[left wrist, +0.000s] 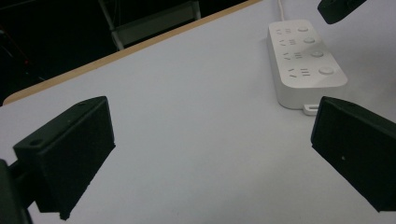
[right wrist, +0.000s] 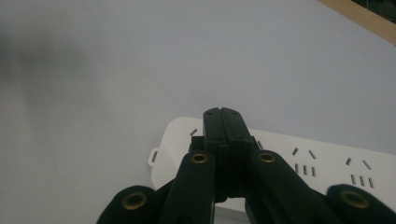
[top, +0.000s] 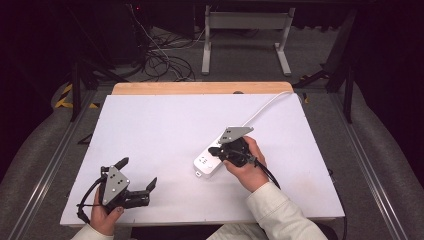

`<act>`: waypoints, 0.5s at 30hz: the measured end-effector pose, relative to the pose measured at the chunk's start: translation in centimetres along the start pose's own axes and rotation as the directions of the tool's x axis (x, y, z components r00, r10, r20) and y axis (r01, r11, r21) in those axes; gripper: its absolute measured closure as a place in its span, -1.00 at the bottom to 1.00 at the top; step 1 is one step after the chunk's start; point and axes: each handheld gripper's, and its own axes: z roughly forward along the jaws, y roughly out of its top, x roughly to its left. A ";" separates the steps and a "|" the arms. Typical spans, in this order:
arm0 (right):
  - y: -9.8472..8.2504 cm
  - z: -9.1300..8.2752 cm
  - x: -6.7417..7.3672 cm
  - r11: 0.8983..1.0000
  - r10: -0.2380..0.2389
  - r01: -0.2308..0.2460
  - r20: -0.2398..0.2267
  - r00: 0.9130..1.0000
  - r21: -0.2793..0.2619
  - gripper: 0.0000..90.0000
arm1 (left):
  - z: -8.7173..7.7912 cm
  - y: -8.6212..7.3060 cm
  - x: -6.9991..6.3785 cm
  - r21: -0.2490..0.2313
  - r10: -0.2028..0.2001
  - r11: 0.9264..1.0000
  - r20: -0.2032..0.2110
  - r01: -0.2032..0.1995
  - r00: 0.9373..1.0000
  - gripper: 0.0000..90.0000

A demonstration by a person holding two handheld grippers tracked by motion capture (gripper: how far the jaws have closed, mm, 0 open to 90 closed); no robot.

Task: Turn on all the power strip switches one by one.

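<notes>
Matte white board covers the table. Smooth white rounded power strip lies at centre-right, 3 o'clock. Right gripper over it, jaws pressed together, empty. Left gripper at 7 o'clock, jaws wide apart, empty.

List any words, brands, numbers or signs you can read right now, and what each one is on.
No readable text in any view.
Power strip: bare socket slots and round buttons, no print or brand visible.
Left hand-held gripper and right hand-held gripper: plain black jaws and grey plates, no marking.
Table: blank white top.
</notes>
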 end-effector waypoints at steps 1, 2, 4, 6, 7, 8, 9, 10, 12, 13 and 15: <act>0.0 0.0 0.0 1.000 -0.002 0.002 -0.001 1.000 0.000 1.00 | 0.0 0.0 0.0 0.001 0.000 1.000 0.001 0.000 1.000 -1.00; 0.0 -0.1 0.1 1.000 -0.001 0.001 -0.001 1.000 0.000 1.00 | 0.0 0.0 0.0 0.002 0.001 1.000 0.001 -0.001 1.000 -1.00; 0.0 -0.1 0.1 1.000 -0.001 0.001 -0.005 1.000 -0.002 1.00 | 0.0 0.0 0.0 -0.001 -0.007 1.000 0.003 0.007 1.000 -1.00; 0.0 -0.1 0.1 1.000 0.003 -0.003 -0.014 1.000 -0.005 1.00 | 0.0 0.0 0.0 -0.003 -0.006 1.000 0.001 0.006 1.000 -1.00; 0.0 -0.1 0.2 1.000 0.003 -0.003 -0.021 1.000 -0.004 1.00 | 0.0 0.0 0.0 -0.003 -0.006 1.000 0.001 0.006 1.000 -1.00; 0.0 0.0 0.3 1.000 0.001 -0.001 -0.027 1.000 -0.002 1.00 | 0.0 0.0 0.0 -0.002 -0.008 1.000 0.002 0.008 1.000 -1.00; -0.1 0.1 0.5 1.000 -0.001 0.002 -0.034 0.999 0.005 1.00 | 0.0 0.0 0.0 -0.002 -0.008 1.000 0.003 0.008 1.000 -1.00; -0.3 0.2 0.6 1.000 -0.004 0.004 -0.037 0.999 0.012 1.00 | 0.0 0.0 0.0 -0.001 -0.007 1.000 0.003 0.007 1.000 -1.00; -0.6 0.6 0.9 1.000 -0.002 0.003 -0.040 0.999 0.027 1.00 | 0.0 0.0 0.0 -0.002 -0.008 1.000 0.003 0.008 1.000 -1.00; -0.8 0.8 0.9 0.999 0.001 0.001 -0.043 0.999 0.032 1.00 | 0.0 0.0 0.0 -0.004 -0.005 1.000 0.000 0.005 1.000 -1.00; -1.2 1.1 1.1 0.999 0.009 -0.007 -0.051 0.999 0.040 1.00 | 0.0 0.0 0.0 -0.004 -0.005 1.000 0.000 0.005 1.000 -1.00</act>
